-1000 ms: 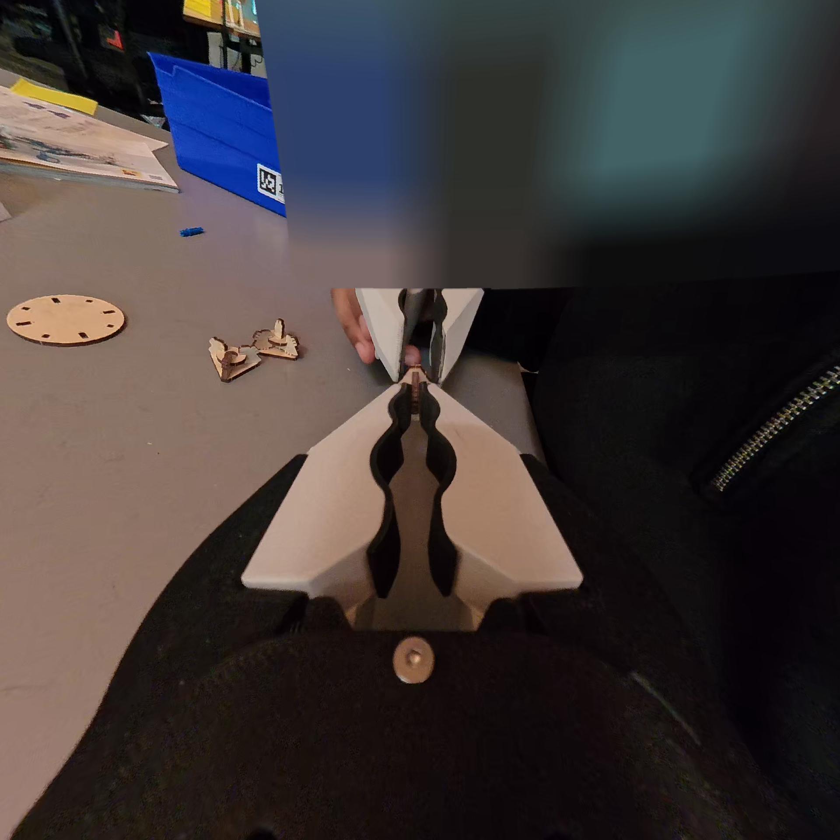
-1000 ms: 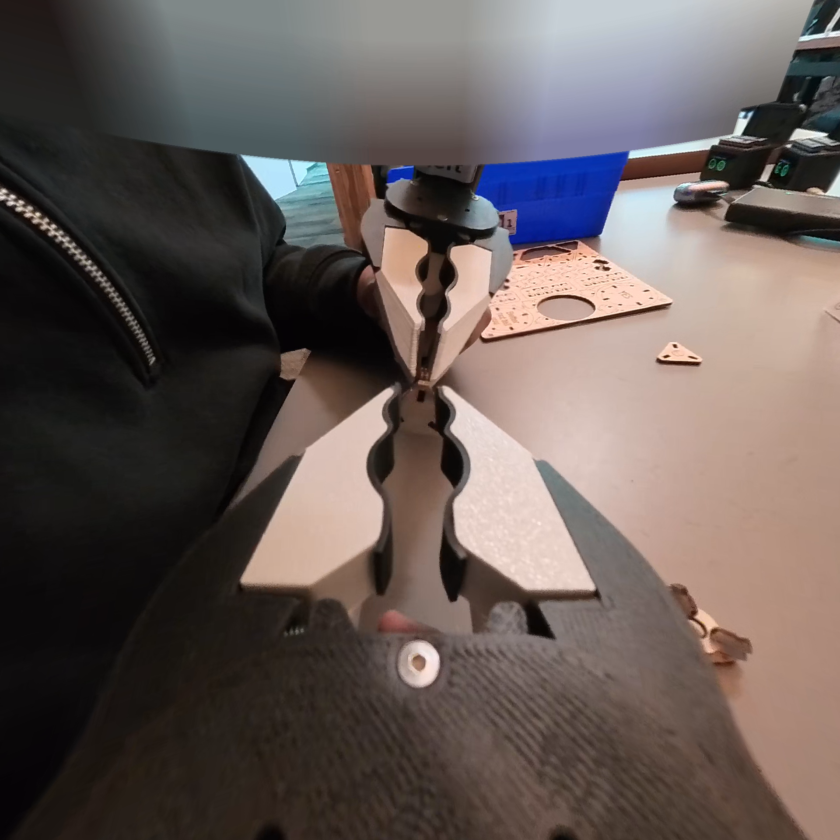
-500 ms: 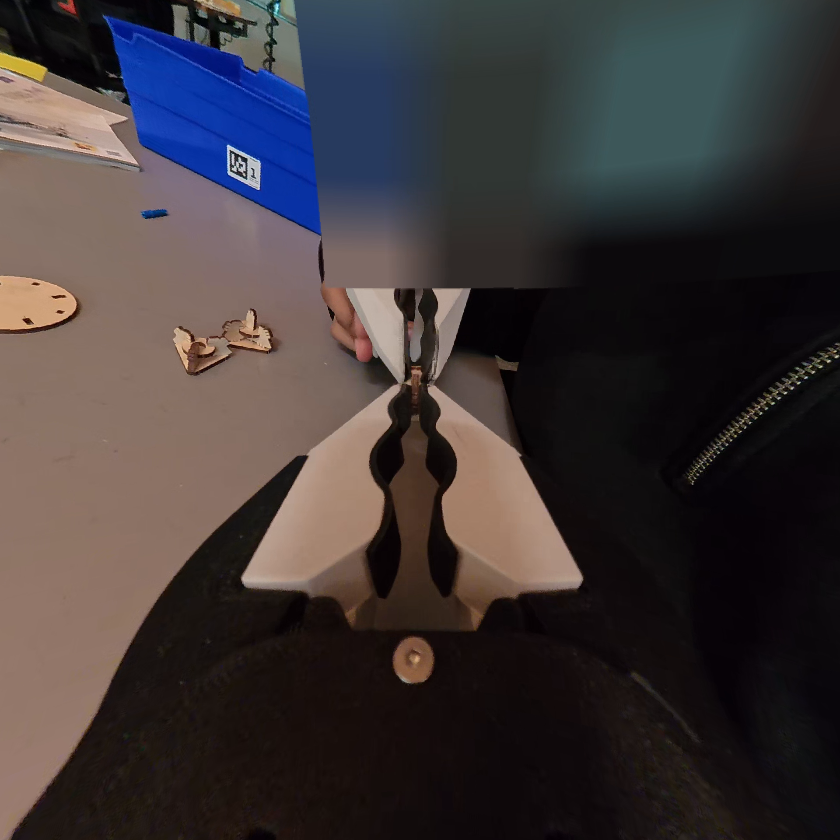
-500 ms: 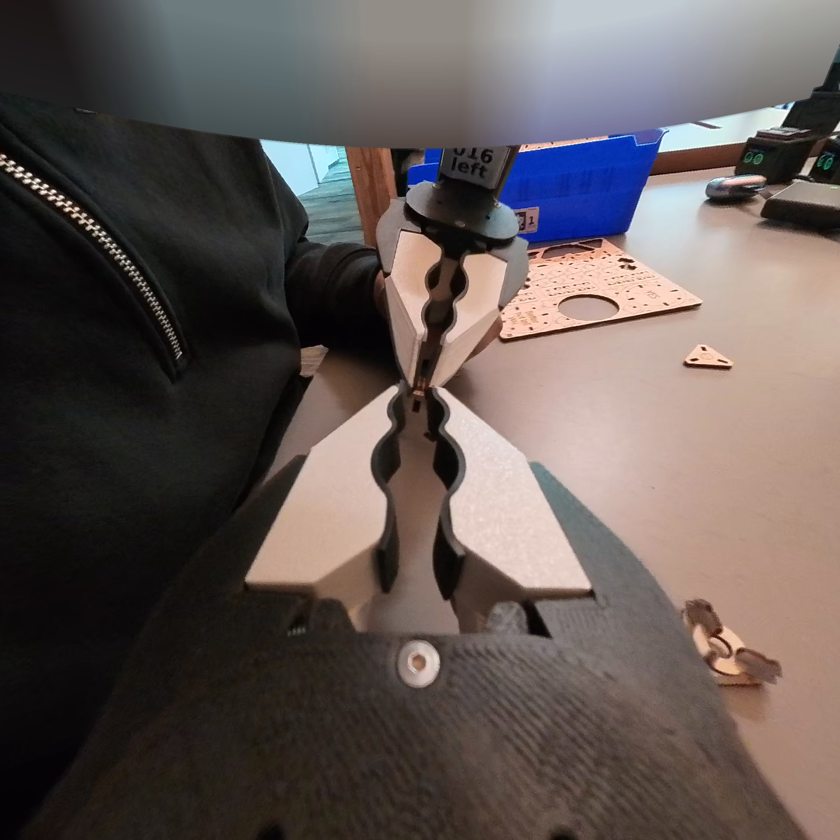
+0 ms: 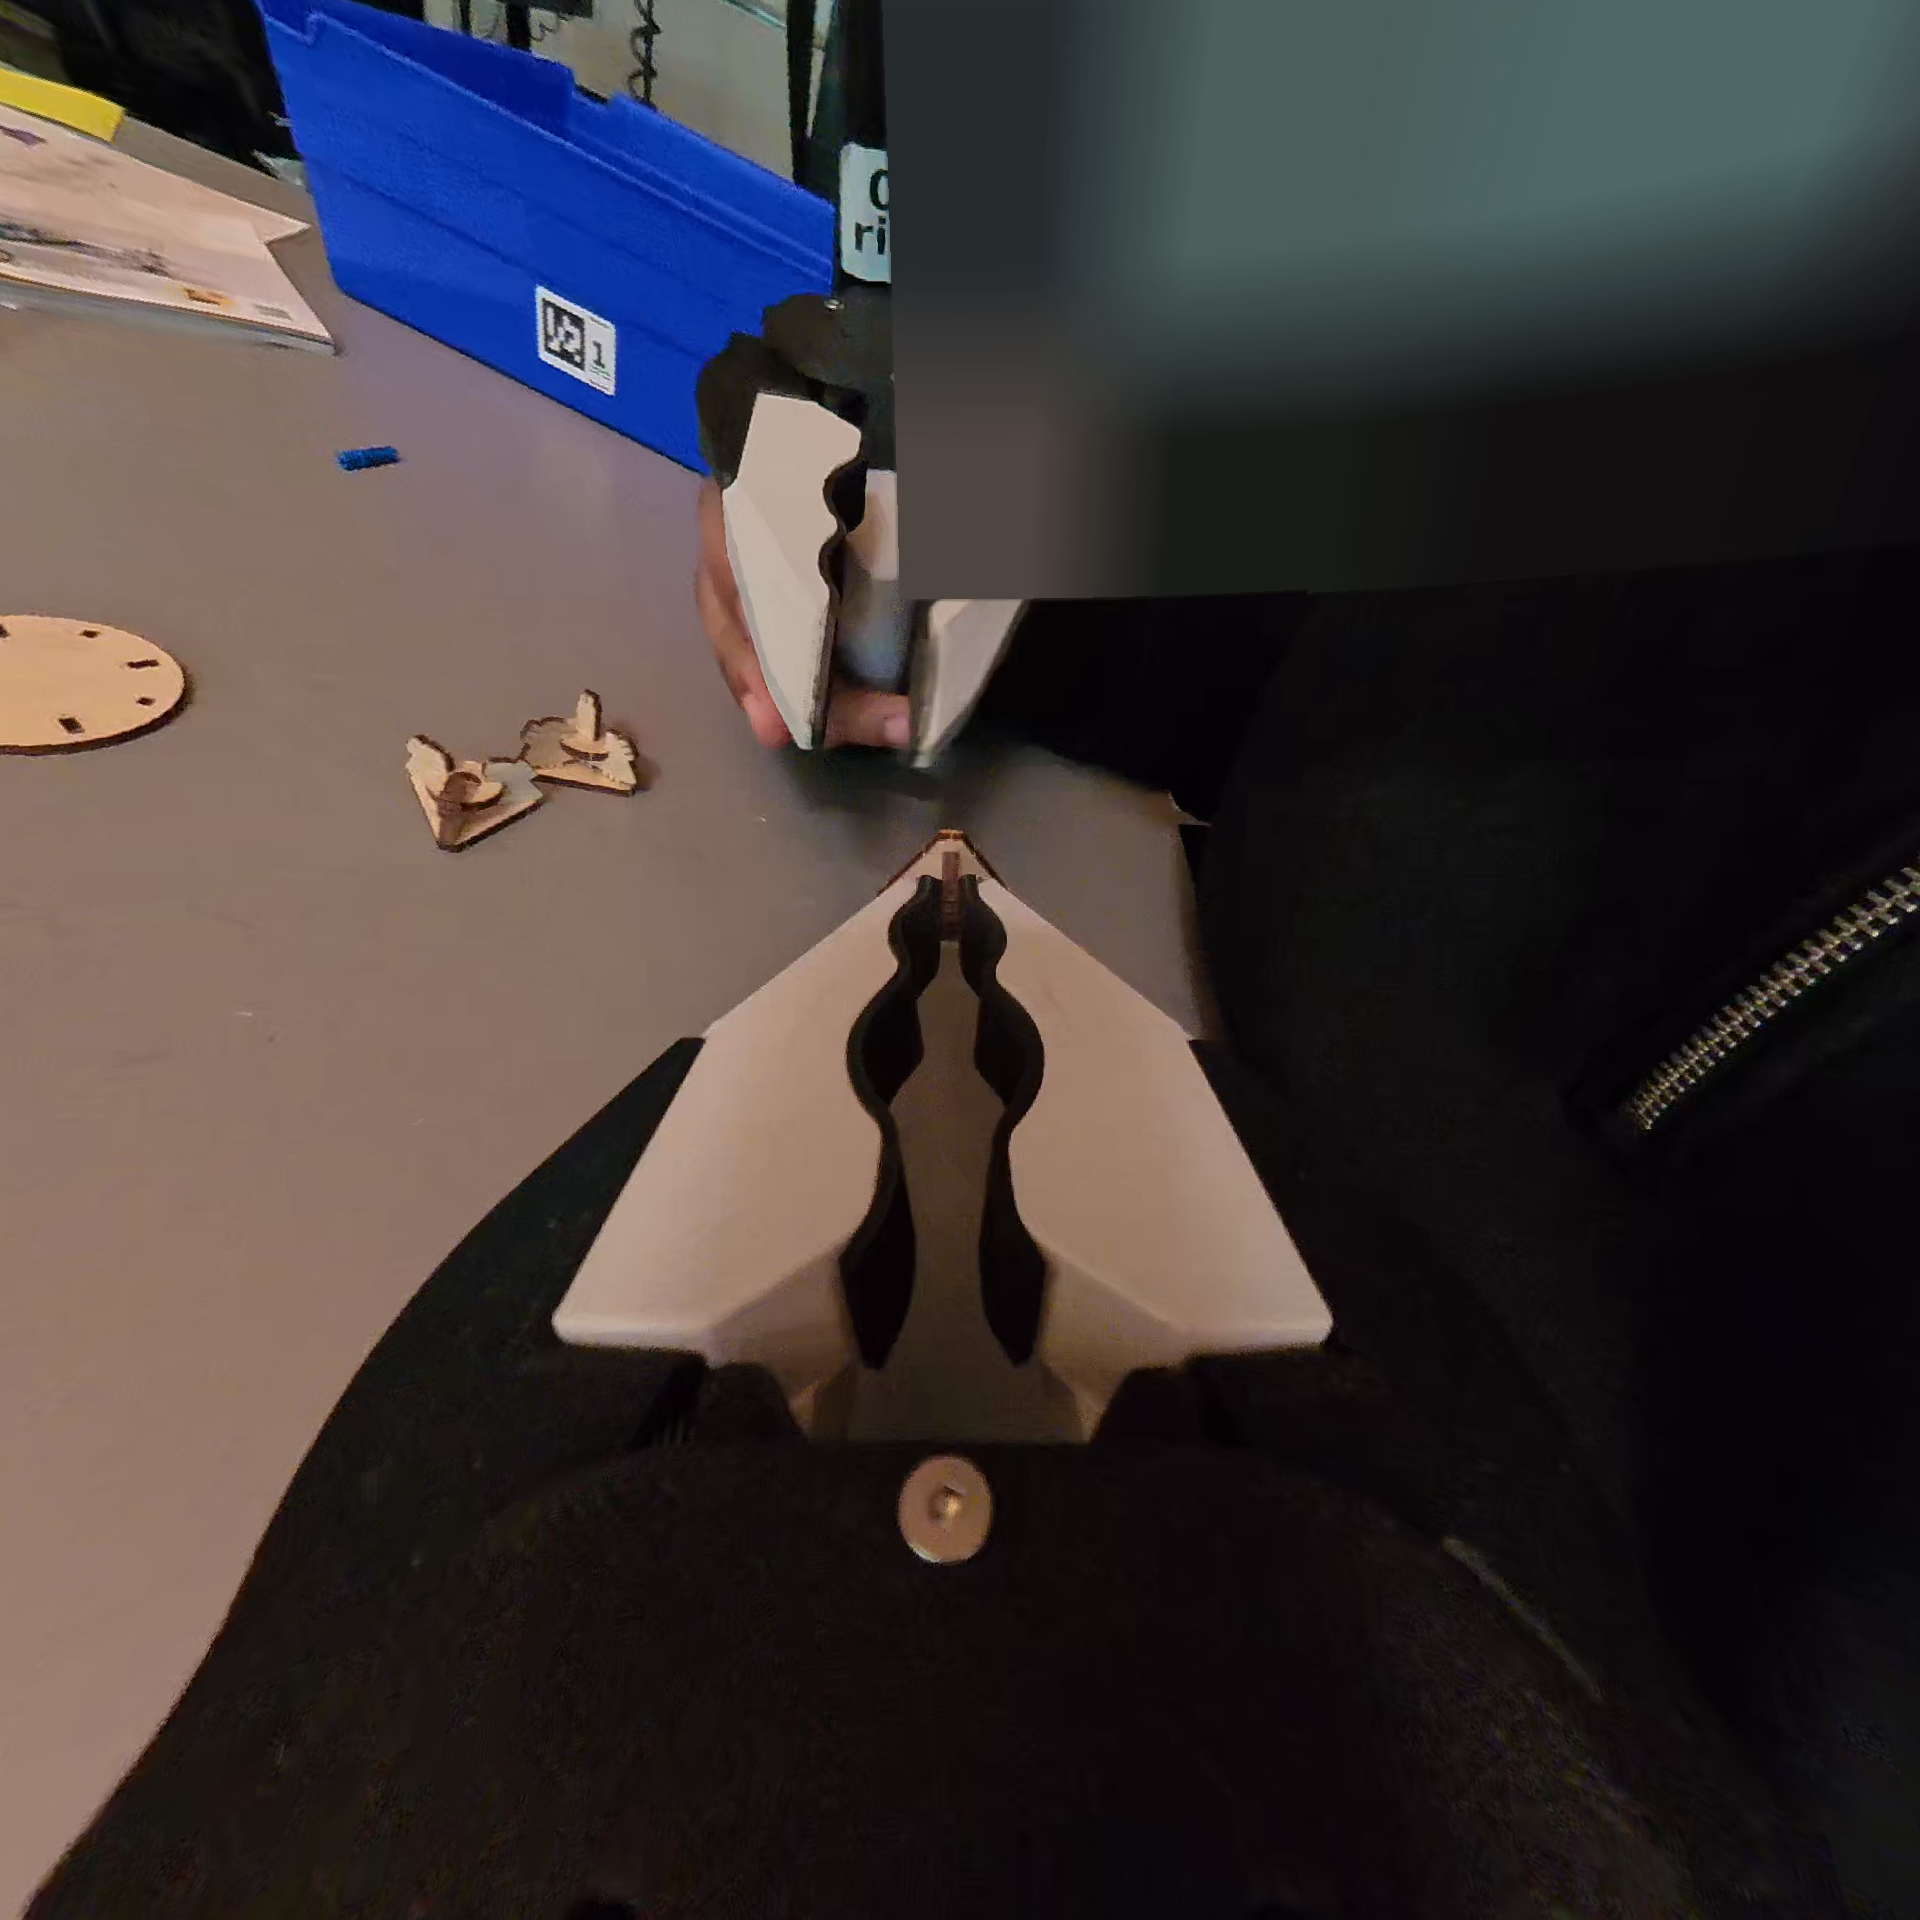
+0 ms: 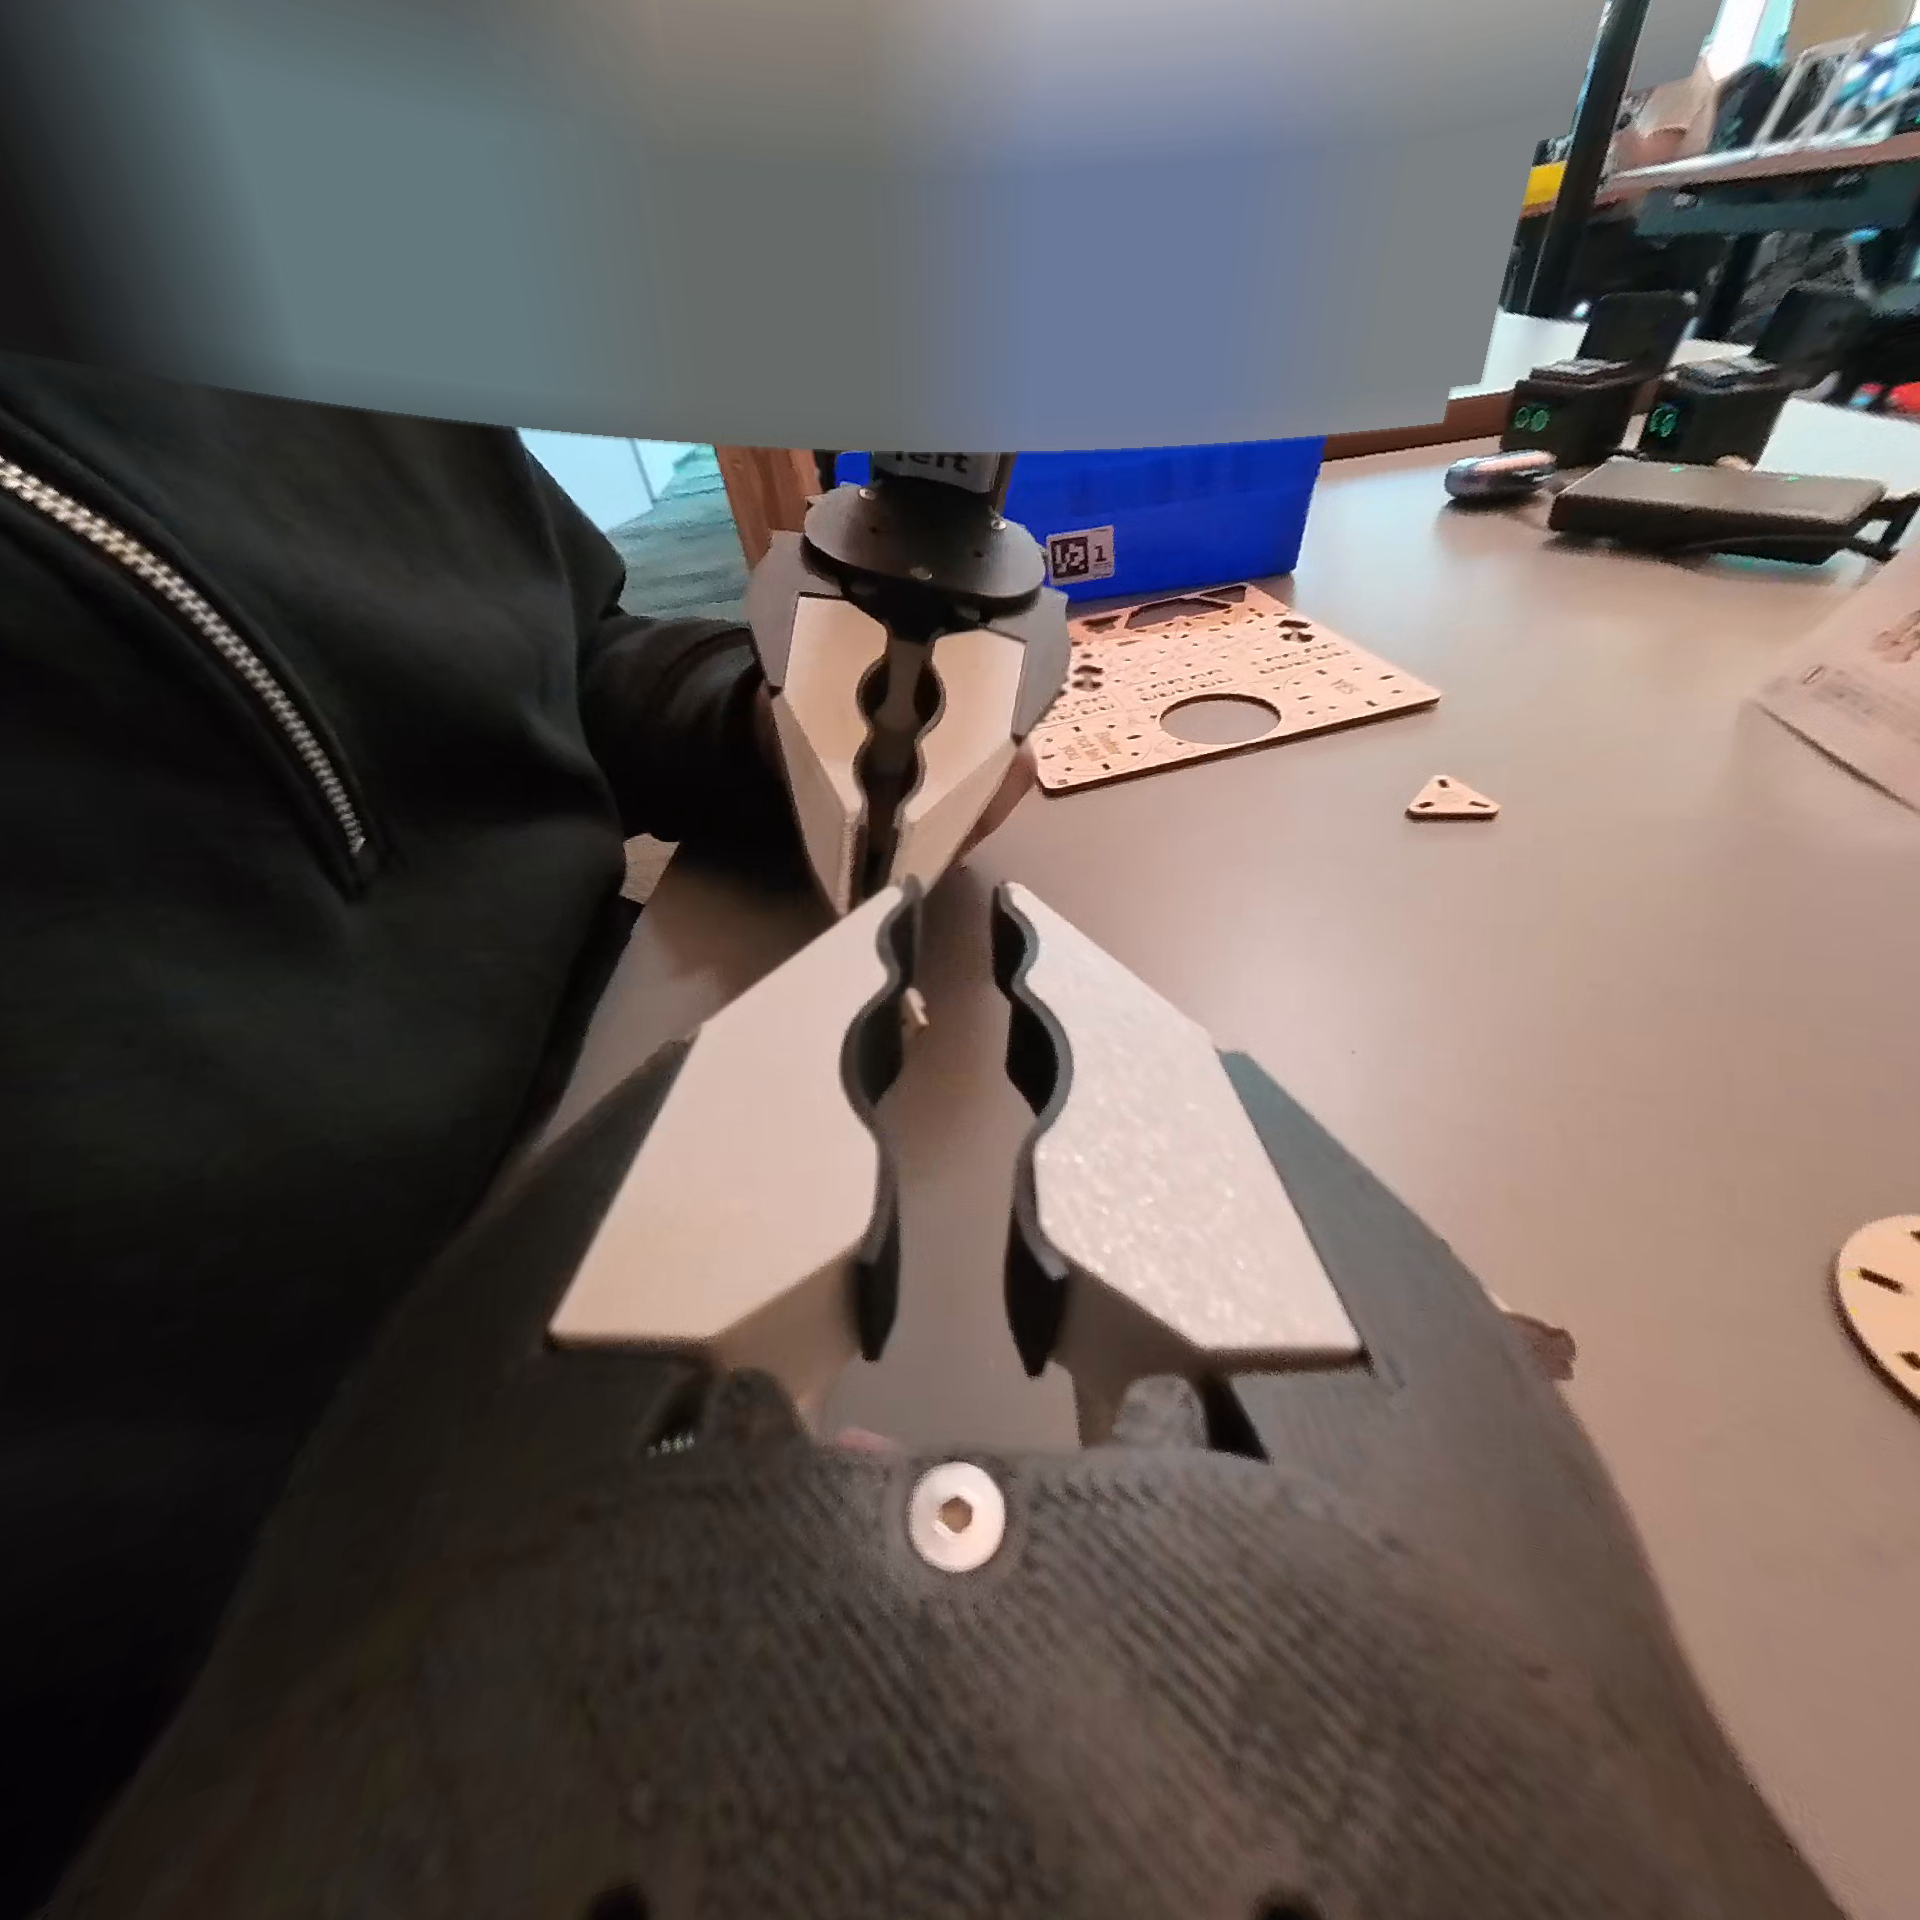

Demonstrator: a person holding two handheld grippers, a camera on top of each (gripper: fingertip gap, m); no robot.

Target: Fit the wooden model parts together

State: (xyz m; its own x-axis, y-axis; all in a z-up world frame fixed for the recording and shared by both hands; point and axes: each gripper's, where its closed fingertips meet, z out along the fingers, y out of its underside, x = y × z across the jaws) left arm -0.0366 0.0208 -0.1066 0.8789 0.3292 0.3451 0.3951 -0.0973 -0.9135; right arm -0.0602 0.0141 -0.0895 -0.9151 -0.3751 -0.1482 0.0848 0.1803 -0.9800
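While the left gripper (image 5: 948, 885) is clamped shut on a thin wood piece (image 5: 948, 904), held edge-on between its black pads with a brown edge showing just past the tips, the right gripper (image 6: 956, 906) stands tip to tip with it, jaws a narrow way apart and pressing on nothing. From the left wrist view the right gripper (image 5: 868, 740) hangs tips-down just above the table (image 5: 312, 1039), a clear gap between its fingers and a person's hand behind them. From the right wrist view the left gripper (image 6: 875, 868) points down at the right one, its tips partly hidden behind the right gripper's left finger (image 6: 758, 1143). A tiny pale wood bit (image 6: 914, 1010) shows beside that finger's inner pad; whether it clings to the pad or lies loose cannot be told. Two small wood assemblies (image 5: 520, 774) sit on the table near the left gripper, with a slotted disc (image 5: 73, 681) farther off, a blue bit (image 5: 367, 457) and a booklet (image 5: 135, 249) beyond, and a blue bin (image 5: 540, 208) at the back. A cut-out wood sheet (image 6: 1236, 686) and a small triangle (image 6: 1452, 800) lie well apart from both grippers.
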